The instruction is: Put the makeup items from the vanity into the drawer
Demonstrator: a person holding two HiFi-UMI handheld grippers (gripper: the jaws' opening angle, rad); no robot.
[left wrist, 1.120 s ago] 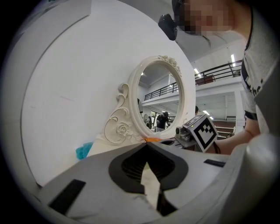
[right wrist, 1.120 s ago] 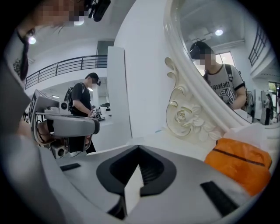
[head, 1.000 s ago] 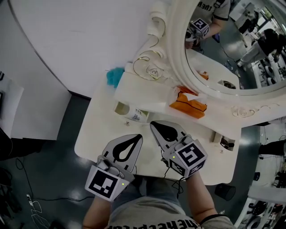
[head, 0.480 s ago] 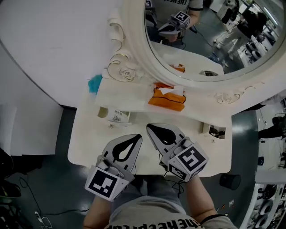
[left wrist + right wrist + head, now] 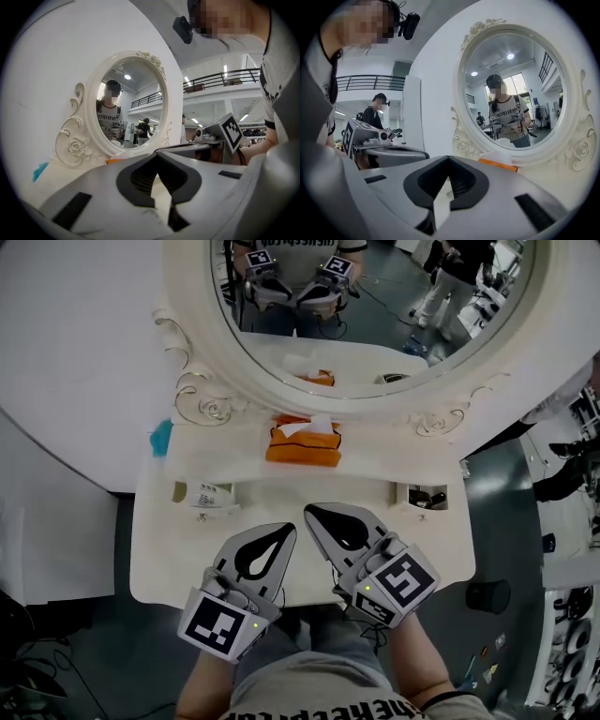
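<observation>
Shows a white vanity (image 5: 164, 554) from above, under an oval mirror (image 5: 375, 306) in a scrolled white frame. Side by side over the vanity's near edge, left gripper (image 5: 284, 532) and right gripper (image 5: 317, 514), tips toward the mirror, each with a marker cube at its rear. Both clenched, pads together, nothing between them, as seen along each gripper's own jaws. Makeup items well ahead of the tips and apart from them: a pale bottle (image 5: 208, 495) on its side at the foot of the raised rear shelf, toward the vanity's left edge, forward and to the left of the left gripper; a small dark item (image 5: 427, 495) at the foot of the same shelf, toward the right edge, forward and to the right of the right gripper. Between these, on top of the shelf at its middle, an orange tissue pack (image 5: 302, 448) with white tissue at its slot, straight ahead of both grippers. At the shelf's far left corner, a teal object (image 5: 161, 438), kind not discernible. Printed label on the bottle, too small to read. Black-and-white square patterns on the cubes, no letters. Dark capitals across the person's shirt (image 5: 309, 704), beginning "THEHELP", the rest illegible.
</observation>
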